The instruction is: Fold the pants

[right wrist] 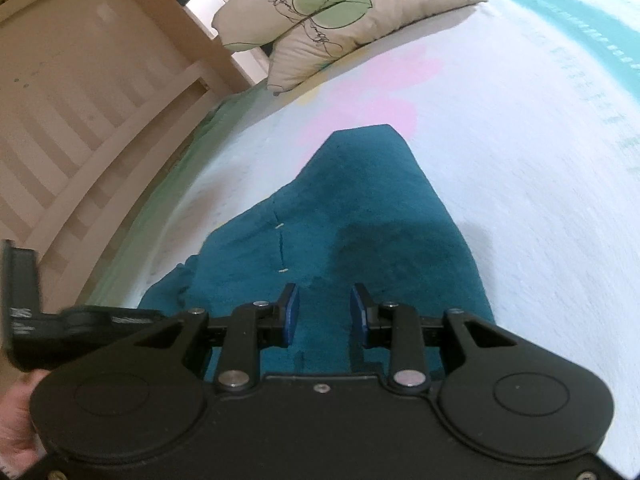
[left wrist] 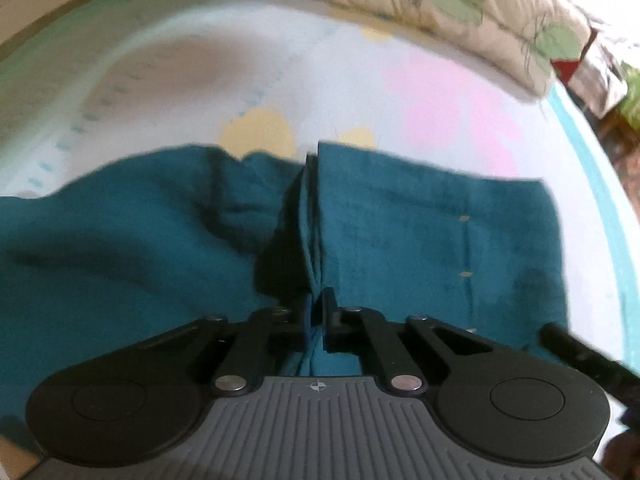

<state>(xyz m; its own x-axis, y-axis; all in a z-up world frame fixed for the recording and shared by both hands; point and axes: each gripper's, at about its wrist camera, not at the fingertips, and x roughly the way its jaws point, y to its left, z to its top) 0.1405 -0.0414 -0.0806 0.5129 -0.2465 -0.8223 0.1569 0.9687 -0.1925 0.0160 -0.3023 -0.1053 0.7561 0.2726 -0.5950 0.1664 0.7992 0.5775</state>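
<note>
the left gripper [left wrist: 316, 320] is pinched tight on a raised ridge of the teal pants [left wrist: 420, 232], which lie rumpled on the white bedsheet [left wrist: 340, 80], spreading to either side of the fold. the right gripper [right wrist: 324, 312] hangs over the pants [right wrist: 360, 208] with its jaws parted, holding nothing. a leaf-print pillow [right wrist: 340, 4] rests at the bed's far edge, beside a slatted bedframe [right wrist: 80, 112].
</note>
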